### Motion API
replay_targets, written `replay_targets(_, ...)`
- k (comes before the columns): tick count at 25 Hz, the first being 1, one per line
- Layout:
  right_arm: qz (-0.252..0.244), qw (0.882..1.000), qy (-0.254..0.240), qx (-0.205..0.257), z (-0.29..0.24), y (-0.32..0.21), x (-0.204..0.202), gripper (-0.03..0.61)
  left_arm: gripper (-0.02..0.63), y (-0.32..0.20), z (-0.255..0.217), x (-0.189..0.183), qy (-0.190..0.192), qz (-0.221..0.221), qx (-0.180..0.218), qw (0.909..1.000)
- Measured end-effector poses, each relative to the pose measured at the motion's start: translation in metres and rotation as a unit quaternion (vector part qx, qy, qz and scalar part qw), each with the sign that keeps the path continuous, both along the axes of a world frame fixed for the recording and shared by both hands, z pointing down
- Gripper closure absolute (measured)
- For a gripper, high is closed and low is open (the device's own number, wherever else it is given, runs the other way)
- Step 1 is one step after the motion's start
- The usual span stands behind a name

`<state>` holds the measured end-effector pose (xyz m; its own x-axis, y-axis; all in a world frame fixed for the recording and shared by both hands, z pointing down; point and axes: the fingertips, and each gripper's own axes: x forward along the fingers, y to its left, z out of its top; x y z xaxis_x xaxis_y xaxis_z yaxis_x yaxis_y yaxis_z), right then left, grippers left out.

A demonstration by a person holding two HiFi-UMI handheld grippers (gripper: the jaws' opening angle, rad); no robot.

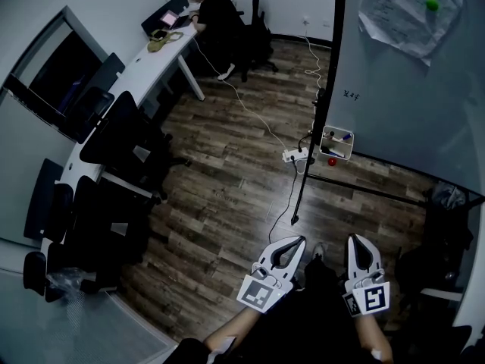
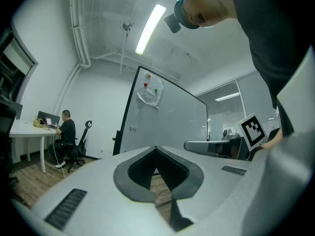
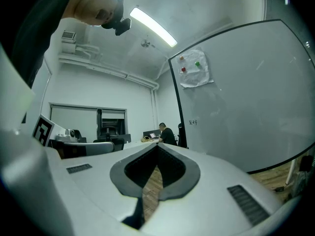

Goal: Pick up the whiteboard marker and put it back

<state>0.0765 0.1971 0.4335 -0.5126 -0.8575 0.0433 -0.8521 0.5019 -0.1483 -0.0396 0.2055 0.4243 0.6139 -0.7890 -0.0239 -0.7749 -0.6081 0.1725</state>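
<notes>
**Both grippers clenched empty, marker in its tray**

The whiteboard (image 1: 409, 105) filled the right side, its top edge cut off. Open wooden floor (image 1: 227, 188) spread between it and the chairs (image 1: 114, 131). The left hand-held gripper (image 1: 297, 241) and right hand-held gripper (image 1: 355, 239) were held low, side by side, pointing forward. Each had its jaws pressed together on nothing. The whiteboard marker (image 1: 343, 136), too small to make out clearly, lay in the tray (image 1: 324, 139) on the board's stand, well apart from both.

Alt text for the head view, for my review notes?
The left gripper and right gripper, both shut and empty, are held low over a wooden floor. Ahead, a whiteboard carries a tray with markers; a person sits at a far desk.
</notes>
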Motion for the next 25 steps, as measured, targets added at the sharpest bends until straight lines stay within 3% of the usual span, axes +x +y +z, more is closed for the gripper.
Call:
replay_targets(19, -0.011, 1.0, -0.024, 0.012, -0.007, -0.091, 0.031, 0.565, 0.606, -0.082, 0.002, 0.04, -0.004, -0.019, -0.007, 0.9998)
replay_targets(25, -0.039, 0.999, -0.015, 0.017, -0.001, -0.111, 0.044, 0.565, 0.606, -0.104, 0.001, 0.057, -0.014, -0.028, -0.007, 0.9995)
